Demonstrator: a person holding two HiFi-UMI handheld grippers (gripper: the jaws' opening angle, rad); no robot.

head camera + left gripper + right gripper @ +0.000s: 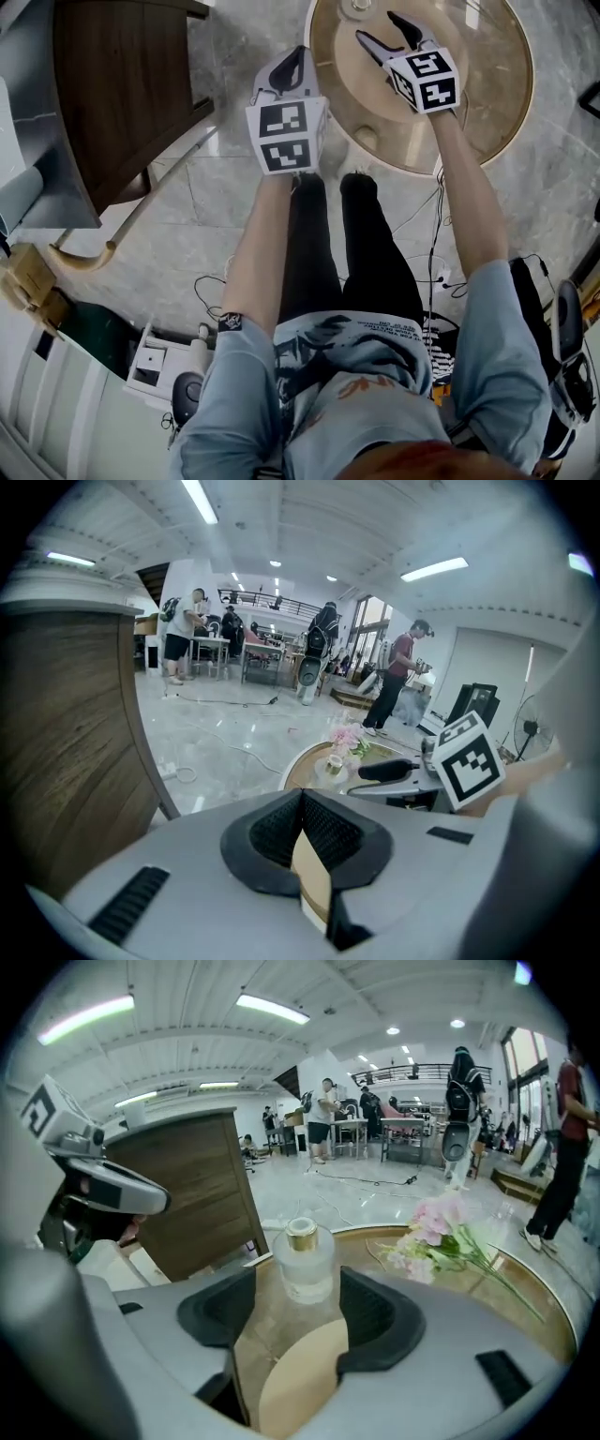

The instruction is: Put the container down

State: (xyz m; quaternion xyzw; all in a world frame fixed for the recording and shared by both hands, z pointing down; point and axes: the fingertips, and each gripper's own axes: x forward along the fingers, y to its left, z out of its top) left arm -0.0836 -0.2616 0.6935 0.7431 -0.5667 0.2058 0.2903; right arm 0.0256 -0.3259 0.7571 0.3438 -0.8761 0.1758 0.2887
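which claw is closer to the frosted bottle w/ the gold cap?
Right. The right claw hangs open over the round table, with the bottle standing just at its tips, apparently untouched. The left claw is shut, off the table's edge, farther away.

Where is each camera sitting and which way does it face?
Head view: on the person's head, facing steeply down at arms, legs, left gripper, right gripper, round table.
Left gripper view: on that gripper, along its shut jaws, across the room.
Right gripper view: on that gripper, along open jaws toward the frosted bottle.
Shared: both gripper views show the pink flowers.
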